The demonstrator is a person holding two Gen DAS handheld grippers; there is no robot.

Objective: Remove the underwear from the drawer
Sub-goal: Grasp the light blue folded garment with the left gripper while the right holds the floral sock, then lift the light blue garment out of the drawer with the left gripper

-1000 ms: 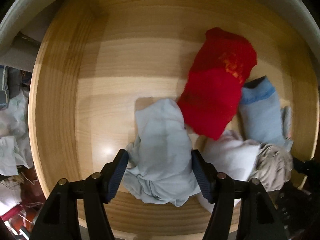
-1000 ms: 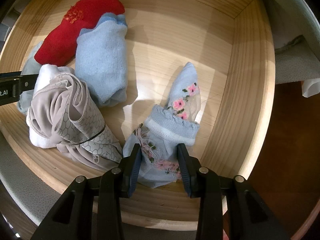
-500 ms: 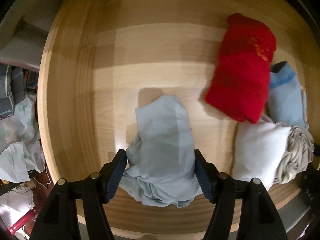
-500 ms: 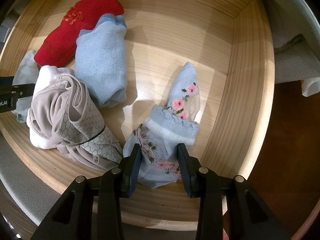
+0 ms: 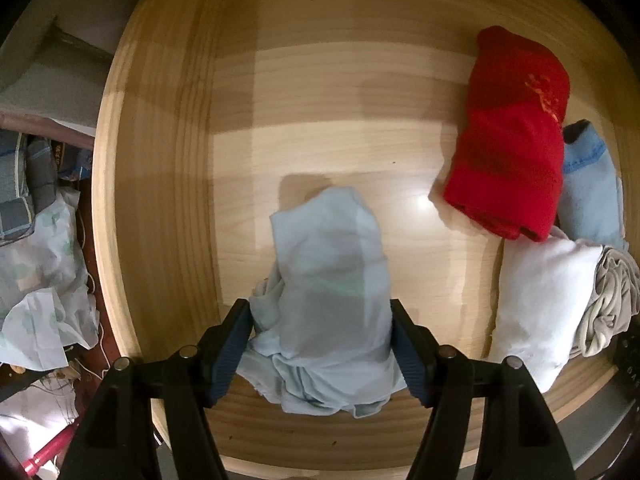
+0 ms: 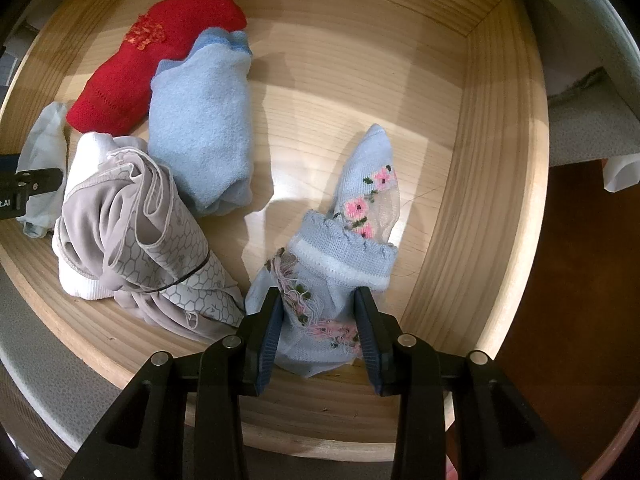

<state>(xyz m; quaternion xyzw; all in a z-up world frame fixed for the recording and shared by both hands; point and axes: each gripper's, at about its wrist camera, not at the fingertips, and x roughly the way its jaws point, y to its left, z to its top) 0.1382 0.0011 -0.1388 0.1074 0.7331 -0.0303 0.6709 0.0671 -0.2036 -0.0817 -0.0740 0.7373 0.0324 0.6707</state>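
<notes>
Separation had widened: we found the pale blue underwear (image 5: 328, 280), pinched in the closing left gripper (image 5: 320, 344), carried clear of the red bundle (image 5: 508, 148) toward the drawer (image 5: 160, 160)'s left wall (still inside); right gripper (image 6: 318, 332) clamped floral socks (image 6: 340, 264).

A dark reddish-brown floor (image 6: 568, 280) shows to the right, under dim warm light. A grey padded edge (image 6: 576, 128) runs along the far right. To the left, crumpled pale patterned cloth (image 5: 40, 280) and checked fabric (image 5: 24, 184) lie heaped on the floor.
</notes>
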